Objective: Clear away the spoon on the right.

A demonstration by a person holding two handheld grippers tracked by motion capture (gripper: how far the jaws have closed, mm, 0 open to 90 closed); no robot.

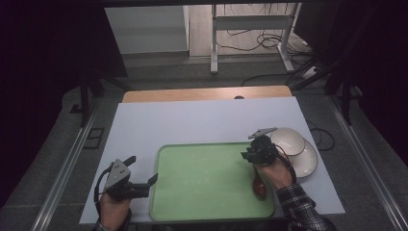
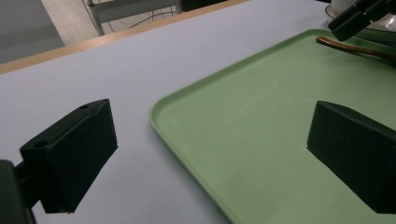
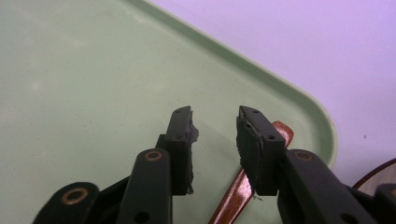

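Bowls (image 1: 287,140) and a plate (image 1: 308,163), white and stacked, sit just off the green tray's (image 1: 207,187) far right corner, on the pale table cover (image 1: 192,122). A brown wooden spoon (image 1: 259,185) lies inside the tray along its right edge, handle toward that corner. The right gripper (image 1: 246,155) hangs over the tray directly above the spoon's handle (image 3: 238,196), its jaws a little apart and gripping nothing, the wrist angled in from the tray's near right corner. The left gripper (image 1: 153,179) rests at the tray's left rim, jaws spread wide across the rim (image 2: 161,119), hand low by the near table edge.
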